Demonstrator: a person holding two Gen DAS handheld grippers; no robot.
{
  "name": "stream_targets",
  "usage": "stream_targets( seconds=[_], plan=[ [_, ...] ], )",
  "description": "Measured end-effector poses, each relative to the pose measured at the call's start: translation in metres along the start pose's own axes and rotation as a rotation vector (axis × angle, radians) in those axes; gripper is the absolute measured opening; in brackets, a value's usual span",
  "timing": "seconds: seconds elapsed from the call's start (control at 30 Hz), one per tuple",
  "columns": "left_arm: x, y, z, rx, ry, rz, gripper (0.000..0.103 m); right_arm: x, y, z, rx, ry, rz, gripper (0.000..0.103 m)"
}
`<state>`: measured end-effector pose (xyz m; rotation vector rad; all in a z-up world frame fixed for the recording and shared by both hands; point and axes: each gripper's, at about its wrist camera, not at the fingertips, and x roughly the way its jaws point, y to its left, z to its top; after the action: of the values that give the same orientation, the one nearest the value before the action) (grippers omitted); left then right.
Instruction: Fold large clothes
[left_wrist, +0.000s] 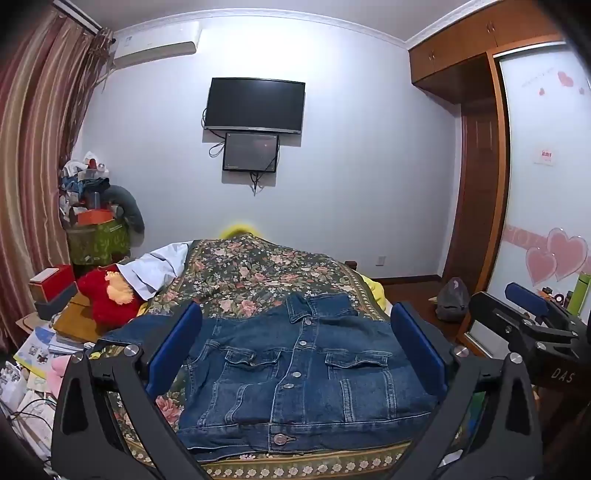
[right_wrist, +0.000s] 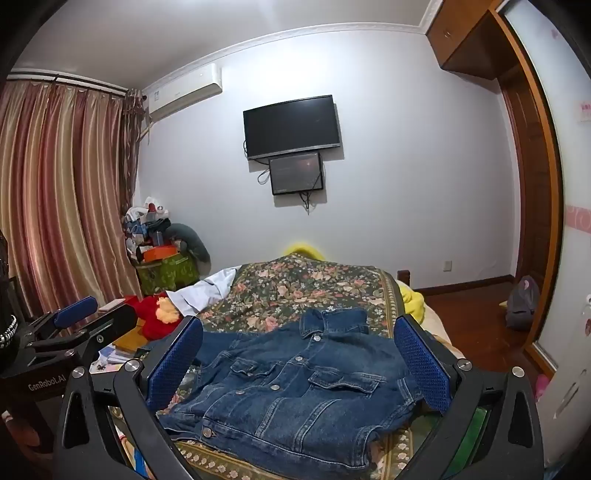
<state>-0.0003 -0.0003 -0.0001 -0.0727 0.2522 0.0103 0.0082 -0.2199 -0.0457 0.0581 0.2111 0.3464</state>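
We are in a bedroom with pale walls, facing a bed covered by a dark floral bedspread (left_wrist: 258, 273). A black television (left_wrist: 255, 104) hangs on the far wall with a smaller screen (left_wrist: 250, 152) just below it, an air conditioner (left_wrist: 155, 50) sits high beside the striped curtains (left_wrist: 33, 155), and a wooden wardrobe (left_wrist: 476, 177) stands on the right side.

The denim jacket (left_wrist: 295, 373) lies front up on the near end of the bedspread, buttoned, collar toward the far wall, hem toward us, one sleeve stretched out to the left. A red plush toy (left_wrist: 107, 295) rests at the left edge of the bed, next to a white garment (left_wrist: 159, 269), and a yellow blanket (right_wrist: 410, 299) shows at the right edge.

Our left gripper (left_wrist: 295, 354) hovers above the jacket with its blue pads (left_wrist: 173, 354) spread wide, holding nothing. Our right gripper (right_wrist: 299, 365) hangs alongside it, likewise spread wide with empty pads (right_wrist: 423, 363). From the right wrist view we see the left gripper off to the left, and the left wrist view shows the right one at its far right edge
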Motion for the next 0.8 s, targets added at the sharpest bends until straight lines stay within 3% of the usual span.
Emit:
stream_targets(
  seconds=[0.8],
  plan=[
    [0.0038, 0.0040, -0.0007, -0.019, 0.004, -0.012, 0.103, 0.0067, -0.0020, 0.0038, -0.010, 0.002, -0.007, 0.103]
  ],
)
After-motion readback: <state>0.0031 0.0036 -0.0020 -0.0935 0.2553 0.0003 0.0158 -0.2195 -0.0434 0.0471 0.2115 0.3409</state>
